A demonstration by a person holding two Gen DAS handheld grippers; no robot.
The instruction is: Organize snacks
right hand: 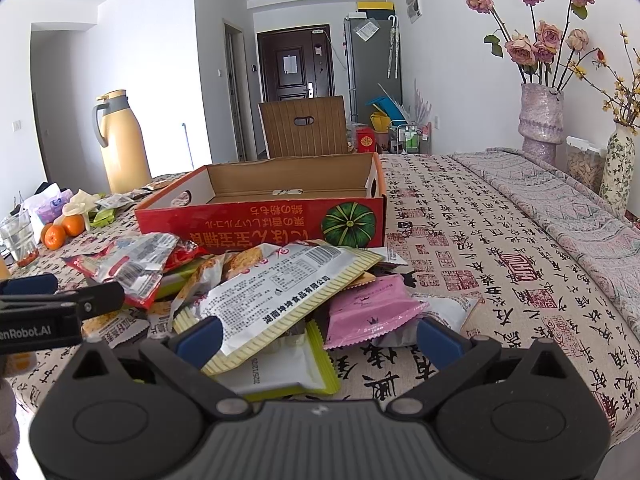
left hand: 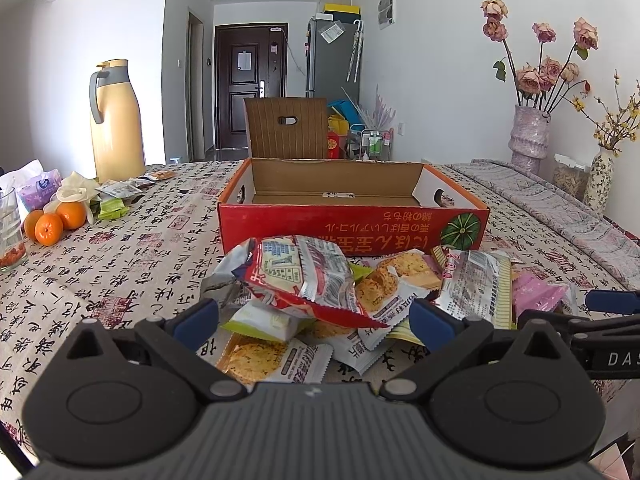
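Snacks heaped in front of the box

Table (left hand: 120,260) first, then the red box (left hand: 352,224) with nothing in it. Snack pile (left hand: 360,288) sits just in front of it. My left claw (left hand: 316,320) and right claw (right hand: 320,334) hover spread wide at the pile, gripping nothing.

Cardboard box (left hand: 352,220) on tablecloth (left hand: 140,256), mid-table — snack packets (left hand: 316,280) heaped just before its near wall. Thermos (left hand: 116,120) far left, oranges (left hand: 54,222) before it. Vases (left hand: 528,132) far right. Chair (left hand: 286,126) behind box.
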